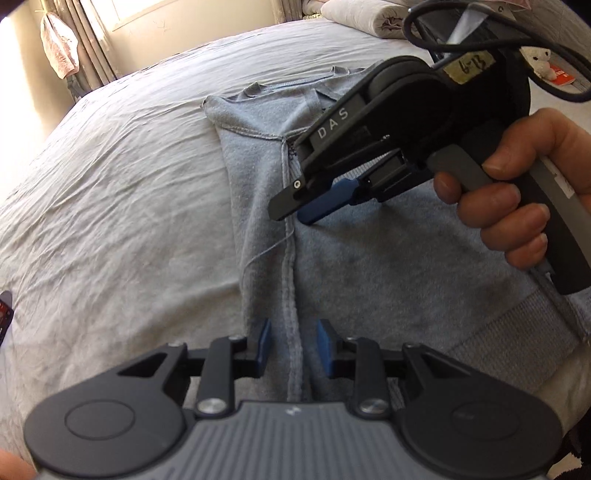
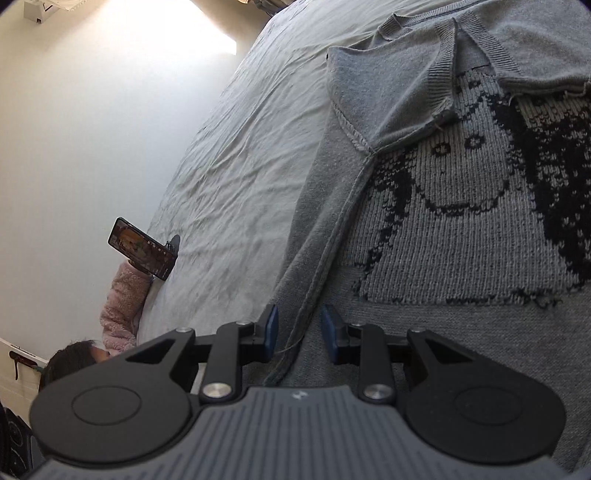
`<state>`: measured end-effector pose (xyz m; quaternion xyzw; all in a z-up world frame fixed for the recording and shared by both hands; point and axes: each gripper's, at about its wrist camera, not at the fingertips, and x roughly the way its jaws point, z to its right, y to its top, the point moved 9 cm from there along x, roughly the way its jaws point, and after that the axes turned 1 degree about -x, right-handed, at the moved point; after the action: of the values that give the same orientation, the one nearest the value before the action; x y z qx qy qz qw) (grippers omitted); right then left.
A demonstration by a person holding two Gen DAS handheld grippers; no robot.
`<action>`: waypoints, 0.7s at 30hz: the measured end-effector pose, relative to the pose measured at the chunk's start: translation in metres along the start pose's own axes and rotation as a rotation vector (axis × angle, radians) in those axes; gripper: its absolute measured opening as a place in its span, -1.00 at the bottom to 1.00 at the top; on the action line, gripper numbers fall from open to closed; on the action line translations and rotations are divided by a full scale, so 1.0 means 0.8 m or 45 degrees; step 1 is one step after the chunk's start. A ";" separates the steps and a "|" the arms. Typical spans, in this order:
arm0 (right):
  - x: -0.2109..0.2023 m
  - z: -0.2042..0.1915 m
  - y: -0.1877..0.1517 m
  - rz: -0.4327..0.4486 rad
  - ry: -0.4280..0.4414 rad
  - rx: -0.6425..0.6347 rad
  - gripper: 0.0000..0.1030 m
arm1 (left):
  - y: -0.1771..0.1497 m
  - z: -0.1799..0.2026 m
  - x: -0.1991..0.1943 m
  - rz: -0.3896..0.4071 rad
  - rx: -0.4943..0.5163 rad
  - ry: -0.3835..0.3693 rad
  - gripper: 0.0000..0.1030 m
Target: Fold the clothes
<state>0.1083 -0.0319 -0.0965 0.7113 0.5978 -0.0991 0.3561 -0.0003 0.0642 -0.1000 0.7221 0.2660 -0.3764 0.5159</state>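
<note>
Up close in the left wrist view, the left gripper (image 1: 293, 345) hangs over a grey knitted sweater (image 1: 369, 258) that lies spread on a bed covered by a wrinkled pale sheet (image 1: 122, 206). Its two blue pads (image 1: 264, 345) stand a little apart, one on each side of a raised stitched seam (image 1: 293, 295) that runs up the garment; a gap shows between each pad and the knit, so the tongs are released, gripping nothing. A folded sleeve (image 1: 240, 110) lies across the sweater's far end. To the right a hand (image 1: 517, 192) clasps the right gripper (image 1: 295, 214), whose black and blue fingers point down toward the same seam, higher up; from this side I cannot tell how far apart they stand. A rolled white blanket (image 1: 362, 16) sits at the head of the bed, and a pink towel (image 1: 59, 44) hangs by the curtains.

Seen from the right wrist view, the right gripper (image 2: 299, 328) also has its blue pads (image 2: 271, 328) parted, straddling the seam (image 2: 332, 236) without pressing it, so these tongs are released too. Beyond them the sweater (image 2: 461, 332) shows a black knitted figure with a smiling face (image 2: 458, 177), and the sleeve (image 2: 384, 85) is folded over its top. At the bed's left edge a phone (image 2: 142, 248) with a lit screen is propped up, beside a person's pink fuzzy sleeve (image 2: 122, 314).
</note>
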 end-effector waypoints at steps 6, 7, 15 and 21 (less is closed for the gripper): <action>0.002 0.002 -0.002 0.032 -0.015 0.019 -0.83 | 0.000 0.002 -0.013 0.001 -0.018 0.009 -0.90; -0.001 0.001 0.000 0.039 -0.012 0.018 -0.83 | 0.002 0.002 -0.017 0.010 -0.031 -0.001 -0.90; -0.036 -0.016 0.017 0.055 -0.102 -0.142 -0.86 | 0.019 0.028 -0.033 0.046 -0.099 -0.194 -0.90; -0.034 0.013 0.015 0.030 -0.238 -0.178 -0.88 | 0.005 0.053 -0.002 -0.023 -0.084 -0.386 -0.82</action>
<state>0.1151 -0.0596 -0.0841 0.6793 0.5591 -0.1191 0.4602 -0.0093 0.0230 -0.1040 0.6374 0.2038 -0.4766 0.5701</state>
